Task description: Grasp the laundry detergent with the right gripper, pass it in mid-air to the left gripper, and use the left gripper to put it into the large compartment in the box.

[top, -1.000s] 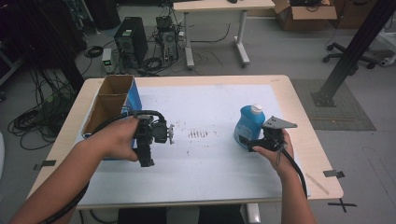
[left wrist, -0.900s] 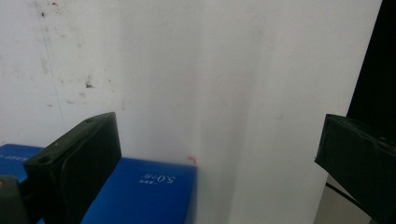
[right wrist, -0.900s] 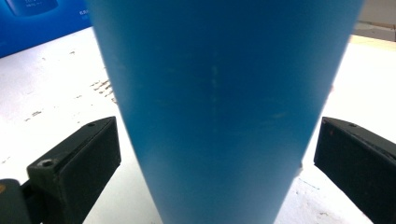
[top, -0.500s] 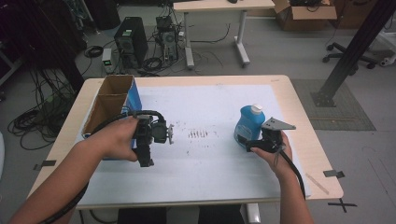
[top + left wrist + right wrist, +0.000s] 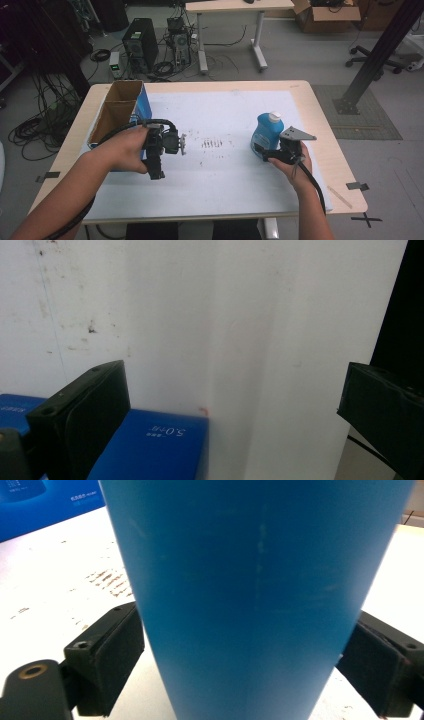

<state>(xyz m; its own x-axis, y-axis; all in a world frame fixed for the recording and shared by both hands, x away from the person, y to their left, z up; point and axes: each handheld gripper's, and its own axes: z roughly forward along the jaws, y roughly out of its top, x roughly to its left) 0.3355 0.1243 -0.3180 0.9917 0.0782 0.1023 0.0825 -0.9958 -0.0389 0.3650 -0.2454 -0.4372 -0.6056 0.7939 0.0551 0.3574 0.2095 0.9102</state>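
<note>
A blue bottle with a white cap stands upright on the right part of the white sheet. My right gripper reaches it low on its near side. In the right gripper view the bottle's blue body sits between the jaws, which have just been closing, and both pads lie against its sides. My left gripper is held over the sheet's left part beside an open blue carton. In the left gripper view its gripper is open, with nothing between the jaws, above the sheet and the carton's blue edge.
The white sheet covers most of the wooden table and has dark smudges in its middle. A cable loops from each gripper. Behind the table are a second desk, computer cases and tangled cables on the floor.
Both hands stay where they were. The right gripper's jaws look drawn in closer around the bottle's lower part.
</note>
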